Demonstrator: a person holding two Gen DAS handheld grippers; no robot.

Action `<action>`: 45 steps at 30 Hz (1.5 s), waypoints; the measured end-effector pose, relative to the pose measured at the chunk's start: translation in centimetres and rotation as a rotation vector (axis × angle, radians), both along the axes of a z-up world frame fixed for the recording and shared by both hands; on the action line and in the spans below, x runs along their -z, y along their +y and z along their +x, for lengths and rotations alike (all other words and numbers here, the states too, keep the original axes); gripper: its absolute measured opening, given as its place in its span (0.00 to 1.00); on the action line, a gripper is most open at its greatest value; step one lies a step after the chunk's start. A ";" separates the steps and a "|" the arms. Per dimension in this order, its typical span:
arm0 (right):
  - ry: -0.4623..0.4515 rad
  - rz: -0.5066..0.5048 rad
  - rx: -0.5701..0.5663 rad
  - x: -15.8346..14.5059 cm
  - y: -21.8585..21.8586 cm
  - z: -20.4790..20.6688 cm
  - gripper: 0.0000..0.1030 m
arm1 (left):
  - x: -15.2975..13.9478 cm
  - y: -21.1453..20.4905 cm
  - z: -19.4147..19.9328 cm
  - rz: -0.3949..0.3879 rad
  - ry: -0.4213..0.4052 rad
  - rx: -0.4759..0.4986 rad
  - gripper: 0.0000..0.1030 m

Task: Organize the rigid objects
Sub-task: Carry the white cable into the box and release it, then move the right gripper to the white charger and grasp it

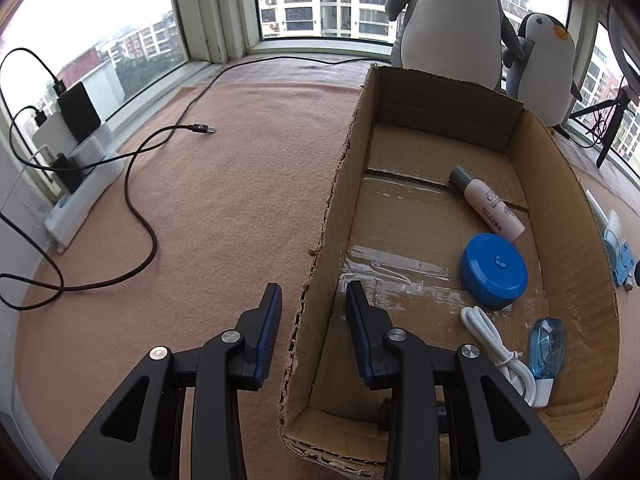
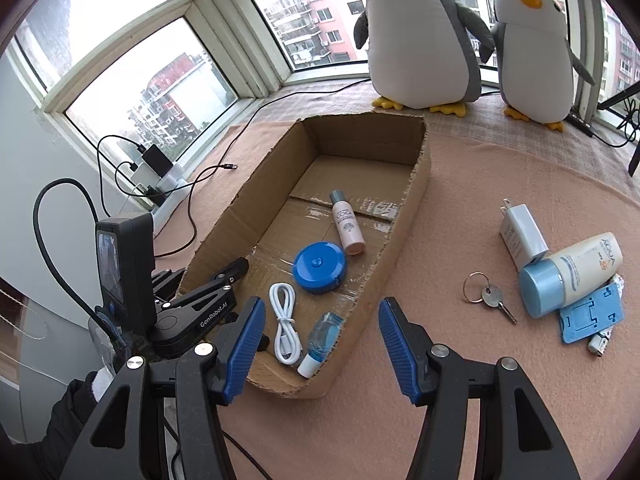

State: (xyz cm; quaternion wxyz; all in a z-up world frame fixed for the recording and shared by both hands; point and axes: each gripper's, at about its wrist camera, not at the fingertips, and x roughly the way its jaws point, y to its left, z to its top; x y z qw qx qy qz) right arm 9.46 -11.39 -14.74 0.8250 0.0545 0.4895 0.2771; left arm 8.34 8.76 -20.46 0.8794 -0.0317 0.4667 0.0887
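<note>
An open cardboard box (image 2: 400, 240) lies on the pink cloth. Inside it are a pink bottle (image 2: 347, 224), a round blue tape measure (image 2: 319, 266), a coiled white cable (image 2: 285, 324) and a small clear blue spray bottle (image 2: 322, 338). My left gripper (image 1: 313, 286) straddles the box's left wall (image 1: 320, 240), one finger inside and one outside, shut on it. My right gripper (image 2: 320, 304) hangs open over the box's near right corner with nothing between its fingers. To the right on the cloth lie a key (image 2: 490, 296), a white charger (image 2: 522, 236), a sunscreen bottle (image 2: 572, 276) and a blue stand (image 2: 590, 316).
Two plush penguins (image 2: 420, 40) stand behind the box by the window. A white power strip (image 1: 84, 192) with plugs sits at the left edge, and a black cable (image 1: 140, 208) loops over the cloth. A tripod leg (image 1: 612, 128) stands at the far right.
</note>
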 end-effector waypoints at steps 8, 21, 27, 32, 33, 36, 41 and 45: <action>-0.017 -0.005 0.097 0.7 -6.2 0.4 0.54 | 0.0 0.0 0.0 0.002 0.001 0.001 0.30; -0.032 -0.093 0.193 1.6 -12.2 4.0 0.54 | 0.1 0.1 0.1 0.010 0.002 0.002 0.30; -0.045 -0.165 0.135 1.6 -11.2 6.3 0.54 | 0.1 0.1 0.0 0.013 0.004 0.002 0.30; -0.042 -0.215 0.095 2.2 -9.9 8.4 0.53 | 0.1 0.1 0.0 0.013 0.004 0.002 0.30; -0.038 -0.220 0.087 2.5 -9.7 8.8 0.53 | 0.1 0.1 0.0 0.012 0.004 0.001 0.30; -0.020 -0.242 0.064 3.4 -8.9 9.8 0.48 | 0.1 0.1 0.0 0.011 0.004 -0.001 0.30; 0.011 -0.277 0.032 4.8 -8.0 11.2 0.37 | 0.1 0.1 0.0 0.011 0.005 0.000 0.30; 0.034 -0.300 0.013 5.7 -7.6 11.8 0.28 | 0.1 0.1 0.1 0.011 0.004 0.000 0.30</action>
